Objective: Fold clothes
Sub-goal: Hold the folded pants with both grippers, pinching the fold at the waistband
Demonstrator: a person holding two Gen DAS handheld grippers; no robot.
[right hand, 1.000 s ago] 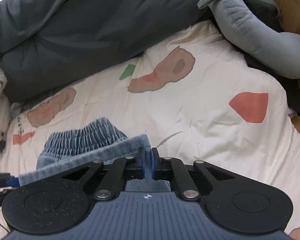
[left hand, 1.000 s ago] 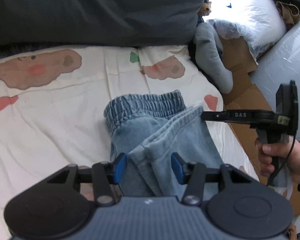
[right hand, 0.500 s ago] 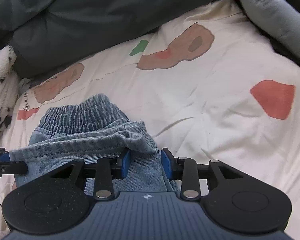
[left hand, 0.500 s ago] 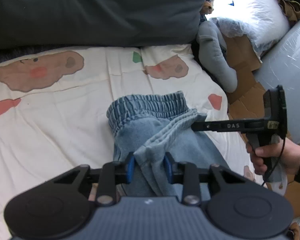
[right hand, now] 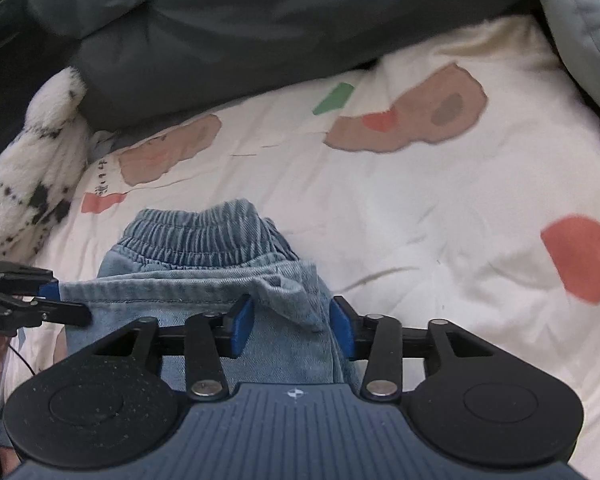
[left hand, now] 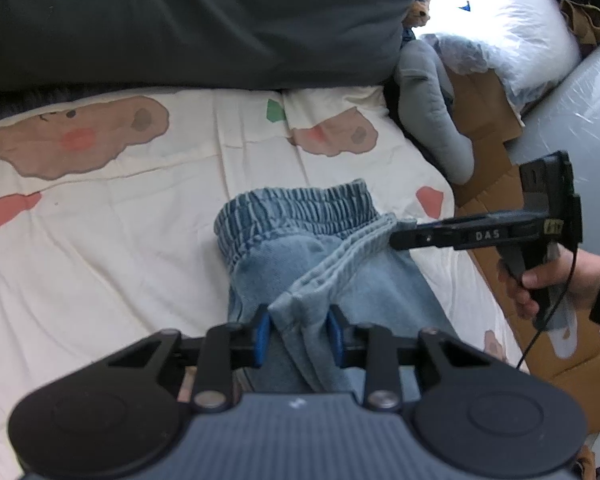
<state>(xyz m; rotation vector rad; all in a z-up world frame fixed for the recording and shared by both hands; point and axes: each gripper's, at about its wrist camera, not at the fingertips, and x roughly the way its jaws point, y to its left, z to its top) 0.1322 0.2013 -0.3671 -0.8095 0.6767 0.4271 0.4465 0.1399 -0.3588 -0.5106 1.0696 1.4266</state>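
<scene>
Lower part of jeans (left hand: pixel 332 280) hidden under left gripper (left hand: pixel 298 334) body at 6 o'clock. Dark duvet (left hand: pixel 188 20) cut off at 12 o'clock. Spotted fleece (right hand: pixel 32 168) cropped at 9 o'clock. Hand (left hand: pixel 548 284) partly out of frame at 3 o'clock, sleeve cropped.

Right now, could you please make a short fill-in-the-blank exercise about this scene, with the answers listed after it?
1. The garment on the bed sheet is a pair of blue ____.
2. Its elastic waistband lies at the ____ end from both cameras.
3. The big duvet behind the sheet is dark ____.

Answers: jeans; far; grey
</scene>
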